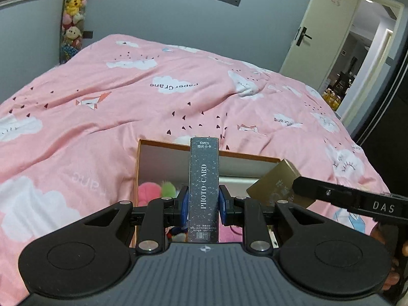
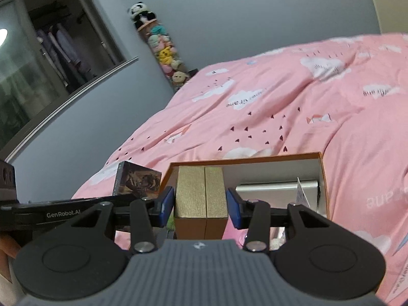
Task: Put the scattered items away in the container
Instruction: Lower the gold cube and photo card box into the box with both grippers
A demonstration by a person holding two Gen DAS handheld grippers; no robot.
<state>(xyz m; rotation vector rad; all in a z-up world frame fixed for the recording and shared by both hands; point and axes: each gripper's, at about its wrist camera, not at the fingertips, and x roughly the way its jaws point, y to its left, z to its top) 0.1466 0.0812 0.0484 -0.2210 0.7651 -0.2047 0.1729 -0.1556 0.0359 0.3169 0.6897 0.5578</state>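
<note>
1. Left wrist view: the left gripper (image 1: 203, 201) is clenched on a tall, narrow, dark speckled cardboard box printed "PHOTO CARD" (image 1: 204, 188), its blue pads (image 1: 185, 201) pressing both long sides. The box stands upright over the near edge of the open orange-walled, white-lined cardboard container (image 1: 178, 145).
2. Same view: the container rests on a pink cotton quilt with white cloud prints (image 1: 102, 102). Fluffy pink and green plush items (image 1: 155, 191) already lie inside. At the right, the right gripper's black arm (image 1: 357, 199) carries a gold textured box (image 1: 275, 183), tilted, above the container's right side.
3. Right wrist view: the right gripper (image 2: 201, 201) grasps that gold box (image 2: 200, 191), a rigid, matte-grained shape with a centre seam, over the container's (image 2: 322, 178) left part. A smooth brushed-silver rectangular case (image 2: 275, 191) lies inside, with a white tag standing beside it.
4. Same view: the photo card box (image 2: 137, 181) appears at the left, just outside the container wall.
5. Step in hand, as judged: both boxes are at the placing stage. The next move calls for lowering each into free floor space, clear of the plush and the silver case, then releasing.
</note>
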